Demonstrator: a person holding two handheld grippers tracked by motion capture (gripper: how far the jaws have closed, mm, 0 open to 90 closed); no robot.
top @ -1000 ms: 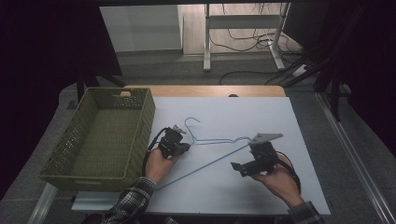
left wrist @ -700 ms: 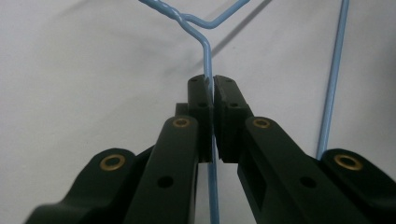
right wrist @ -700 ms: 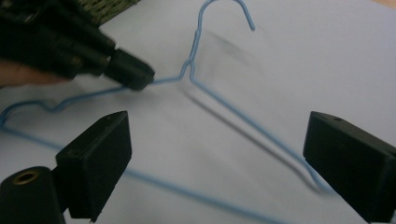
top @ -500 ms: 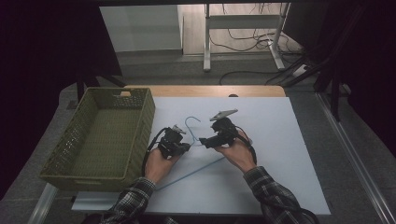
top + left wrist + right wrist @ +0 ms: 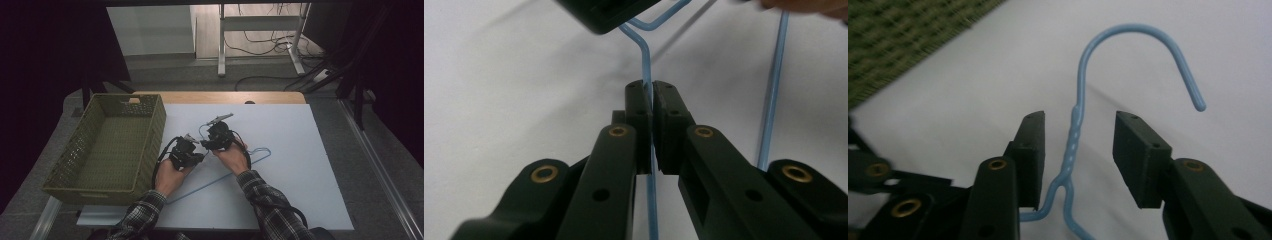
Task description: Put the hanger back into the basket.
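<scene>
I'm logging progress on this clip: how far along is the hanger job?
Done: the left gripper is shut on the hanger wire. In hand: the right gripper straddles the twisted neck below the hook, its jaws just closing, pads not yet pressing. Left: gripping the neck and moving the hanger; the basket holds nothing.

Black left gripper [image 5: 199,158] and right gripper [image 5: 204,145] with brass rivets; checked flannel sleeves [image 5: 264,200].

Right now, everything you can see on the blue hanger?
The blue hanger is thin wire, seemingly plastic-coated, with an open hook, a twisted neck and a triangular body. It lies on the white table right of the green basket. The left gripper is shut on one wire of it. The right gripper straddles the twisted neck; its jaws have just been closing, pads not yet pressing.
</scene>
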